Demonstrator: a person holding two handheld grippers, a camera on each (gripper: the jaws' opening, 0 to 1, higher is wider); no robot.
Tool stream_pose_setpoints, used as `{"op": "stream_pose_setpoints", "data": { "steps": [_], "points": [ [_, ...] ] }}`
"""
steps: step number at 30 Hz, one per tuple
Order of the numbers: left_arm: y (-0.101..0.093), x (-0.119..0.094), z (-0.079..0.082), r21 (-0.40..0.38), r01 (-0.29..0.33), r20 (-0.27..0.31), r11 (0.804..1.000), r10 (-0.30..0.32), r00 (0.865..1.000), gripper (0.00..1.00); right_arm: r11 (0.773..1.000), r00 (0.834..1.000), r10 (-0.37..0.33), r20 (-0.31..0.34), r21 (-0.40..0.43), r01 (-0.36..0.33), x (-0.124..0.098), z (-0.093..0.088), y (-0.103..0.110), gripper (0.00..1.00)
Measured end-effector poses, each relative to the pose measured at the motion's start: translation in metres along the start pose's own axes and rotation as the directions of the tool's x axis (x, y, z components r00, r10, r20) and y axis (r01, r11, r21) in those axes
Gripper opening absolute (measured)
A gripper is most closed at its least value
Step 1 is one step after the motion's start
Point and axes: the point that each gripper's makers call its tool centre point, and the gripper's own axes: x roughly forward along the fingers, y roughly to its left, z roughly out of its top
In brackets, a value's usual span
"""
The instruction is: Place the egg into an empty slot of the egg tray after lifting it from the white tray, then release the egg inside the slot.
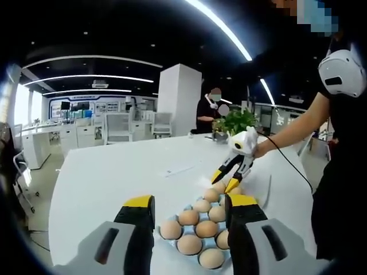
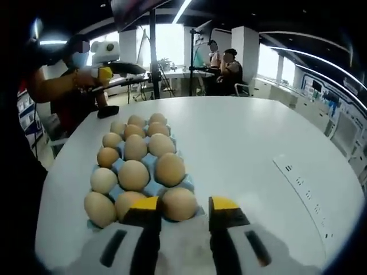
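Note:
A blue egg tray (image 2: 151, 187) lies on the white table, nearly full of brown eggs. My right gripper (image 2: 183, 206) hangs low over the tray's near edge, its yellow-tipped jaws apart. A brown egg (image 2: 179, 203) sits in the near corner slot between the tips, with a gap on each side. In the left gripper view the same tray (image 1: 170, 243) lies just past my left gripper (image 1: 189, 201), which is open and holds nothing. At the tray's far end a hand holds the right gripper (image 1: 227, 179) tilted down over an egg (image 1: 218, 187). The left gripper (image 2: 106, 73) shows beyond the tray.
The white table (image 2: 246, 143) is wide and bare to the right of the tray, with a printed strip (image 2: 301, 183) near its edge. A potted plant (image 1: 235, 121) stands at the table's far side. People sit at desks in the background.

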Motion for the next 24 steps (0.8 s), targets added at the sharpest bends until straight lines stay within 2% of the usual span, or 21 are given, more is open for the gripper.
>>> {"op": "stream_pose_setpoints", "data": {
  "steps": [6, 8, 9, 13, 17, 18, 24],
  "points": [
    [0.000, 0.000, 0.000, 0.000, 0.001, 0.000, 1.000, -0.001, 1.000, 0.49, 1.000, 1.000, -0.006, 0.010, 0.010, 0.006, -0.001, 0.000, -0.001, 0.40],
    [0.000, 0.000, -0.001, 0.000, 0.001, -0.001, 1.000, -0.001, 1.000, 0.49, 1.000, 1.000, -0.006, 0.013, 0.014, 0.006, -0.001, 0.000, -0.001, 0.46],
    [-0.001, 0.000, -0.002, -0.001, 0.002, -0.004, 1.000, -0.002, 1.000, 0.49, 0.999, 0.999, -0.013, 0.049, 0.040, 0.011, -0.003, 0.002, -0.002, 0.48],
    [-0.002, 0.000, -0.002, -0.002, 0.004, -0.003, 1.000, -0.004, 1.000, 0.49, 0.998, 0.998, -0.019, 0.059, 0.059, 0.016, -0.005, 0.000, -0.003, 0.50],
    [-0.002, 0.000, -0.003, -0.002, 0.004, -0.007, 1.000, -0.004, 1.000, 0.49, 0.997, 0.998, -0.027, 0.060, 0.069, 0.023, -0.006, -0.001, -0.004, 0.60],
    [-0.002, 0.000, -0.003, -0.006, 0.005, -0.005, 1.000, -0.005, 1.000, 0.49, 0.994, 0.989, -0.031, 0.144, 0.104, 0.016, -0.008, 0.012, -0.003, 0.62],
    [-0.002, 0.000, -0.001, -0.001, 0.004, -0.003, 1.000, -0.004, 1.000, 0.48, 0.996, 0.984, -0.034, 0.173, 0.092, 0.018, -0.014, 0.014, 0.001, 0.63]
  ]
}}
